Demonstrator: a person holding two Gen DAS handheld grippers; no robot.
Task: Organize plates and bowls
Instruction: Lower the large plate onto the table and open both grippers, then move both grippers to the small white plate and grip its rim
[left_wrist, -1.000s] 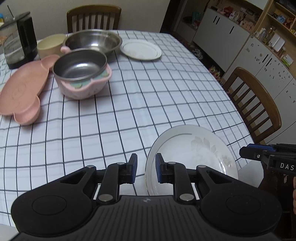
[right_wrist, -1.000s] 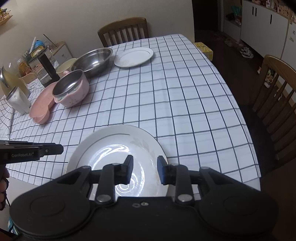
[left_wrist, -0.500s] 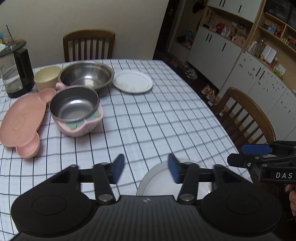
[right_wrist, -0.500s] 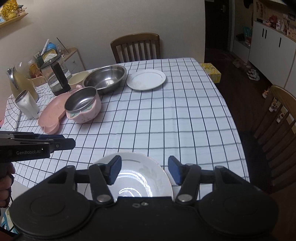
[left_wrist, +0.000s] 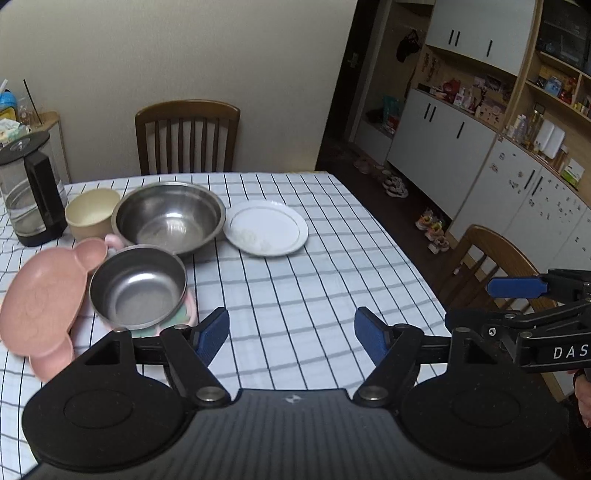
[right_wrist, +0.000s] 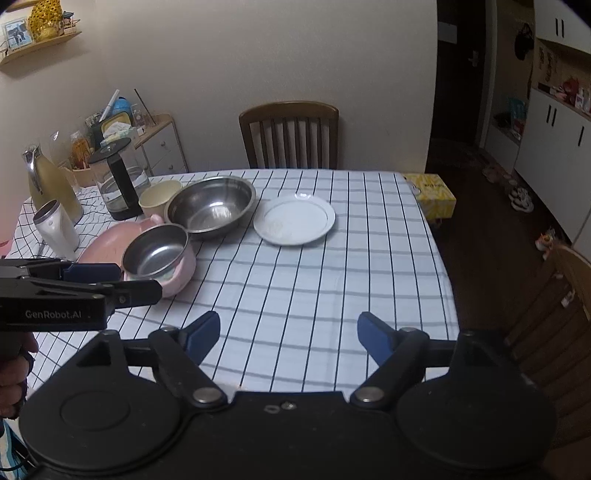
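Both the left hand-held gripper (left_wrist: 291, 332) and the right hand-held gripper (right_wrist: 288, 334), jaws just spread wide and empty, face the white plate (right_wrist: 294, 220) near the table's (right_wrist: 332, 295) far edge: stiff, glazed, breakable, best pinched at its thin rim.

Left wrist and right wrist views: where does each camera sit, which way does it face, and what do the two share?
Left wrist: sits on the left gripper, looks down across the checked table toward the far chair; shows its own open, empty jaws, and the right gripper at the right edge.
Right wrist: sits on the right gripper, facing the same way; shows its own open, empty jaws, plus the left gripper and a hand at the left edge.
Shared: white plate, large steel bowl, pink-based steel bowl, pink tray, cream bowl, kettle.
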